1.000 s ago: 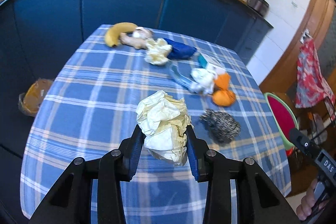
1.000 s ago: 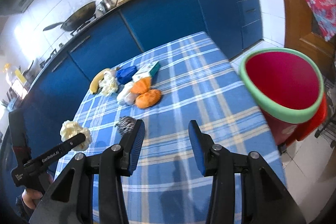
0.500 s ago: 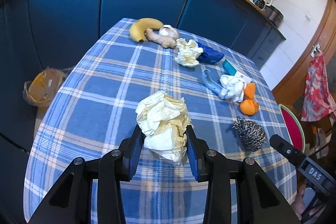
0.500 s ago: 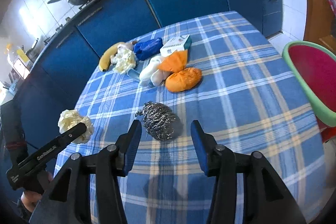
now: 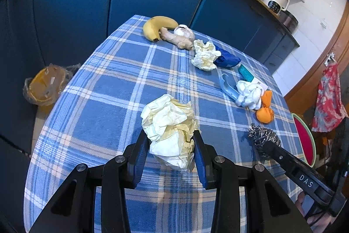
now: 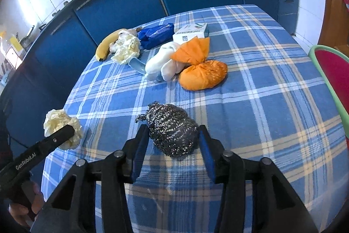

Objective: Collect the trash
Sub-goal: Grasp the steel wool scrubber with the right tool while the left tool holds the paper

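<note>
The left hand-held gripper (image 5: 172, 154) is closed on a crumpled wad (image 5: 169, 130) of pale yellow paper, its blue pads pressed into both sides, the wad held above the counter (image 5: 104, 102), which wears a blue plaid cloth. On the floor to the left stands a bin (image 5: 44, 86) lined with a wrinkled clear bag; what lies inside cannot be made out.

Along the counter's far side lie one curved yellow banana (image 5: 157, 25), a knobbly ginger root (image 5: 175, 38), a second paper wad (image 5: 205, 55) and a glossy blue packet (image 6: 156, 34). Next come a white, rolled cloth (image 6: 163, 62) on a pale blue plastic piece, a small white-and-teal box (image 6: 192, 31), and an orange pouch (image 6: 202, 73) — knotted, round and soft.

The right hand-held gripper (image 6: 173, 145) stands part open around a steel scourer (image 6: 172, 128), a shiny coiled-wire ball resting on the cloth; the left pad is at its side, the right one just clear. At the far right is a red tub (image 6: 333, 73) with a green rim — only part of it shows.
</note>
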### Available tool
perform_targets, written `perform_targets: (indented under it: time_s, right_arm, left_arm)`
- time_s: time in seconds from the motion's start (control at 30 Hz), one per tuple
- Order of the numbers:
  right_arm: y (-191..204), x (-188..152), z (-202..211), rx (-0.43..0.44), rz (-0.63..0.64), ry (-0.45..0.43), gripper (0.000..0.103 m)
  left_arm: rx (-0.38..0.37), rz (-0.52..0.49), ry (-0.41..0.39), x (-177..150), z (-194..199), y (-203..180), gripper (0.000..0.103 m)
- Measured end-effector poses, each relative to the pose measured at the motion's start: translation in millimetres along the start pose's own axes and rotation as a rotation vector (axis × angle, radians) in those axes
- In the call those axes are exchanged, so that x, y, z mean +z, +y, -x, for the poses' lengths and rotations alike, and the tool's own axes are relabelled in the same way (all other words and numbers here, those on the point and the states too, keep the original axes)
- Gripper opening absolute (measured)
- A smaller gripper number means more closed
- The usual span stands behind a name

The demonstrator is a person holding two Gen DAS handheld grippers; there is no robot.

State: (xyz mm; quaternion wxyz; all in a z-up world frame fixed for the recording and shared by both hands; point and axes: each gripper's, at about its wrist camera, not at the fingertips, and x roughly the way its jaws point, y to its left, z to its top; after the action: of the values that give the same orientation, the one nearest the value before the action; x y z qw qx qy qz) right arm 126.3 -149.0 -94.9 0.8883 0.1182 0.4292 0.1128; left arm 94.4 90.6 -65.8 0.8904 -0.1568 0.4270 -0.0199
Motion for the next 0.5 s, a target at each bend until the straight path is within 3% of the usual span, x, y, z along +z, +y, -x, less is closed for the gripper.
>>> perform_targets:
  time_s: [0.23, 0.5]
  right_arm:
    - [-3.4, -5.6, 11.5, 0.013, 0.019, -0.031, 0.021]
    - [-20.3, -12.9, 38.8, 0.029, -0.018, -0.079, 0.015]
  left_arm:
    - [-0.004, -0.015, -0.002, -1.3, 3.3, -7.9, 0.040]
    - [-0.024, -0.045, -0.012, -1.6, 12.8, -29.1, 0.040]
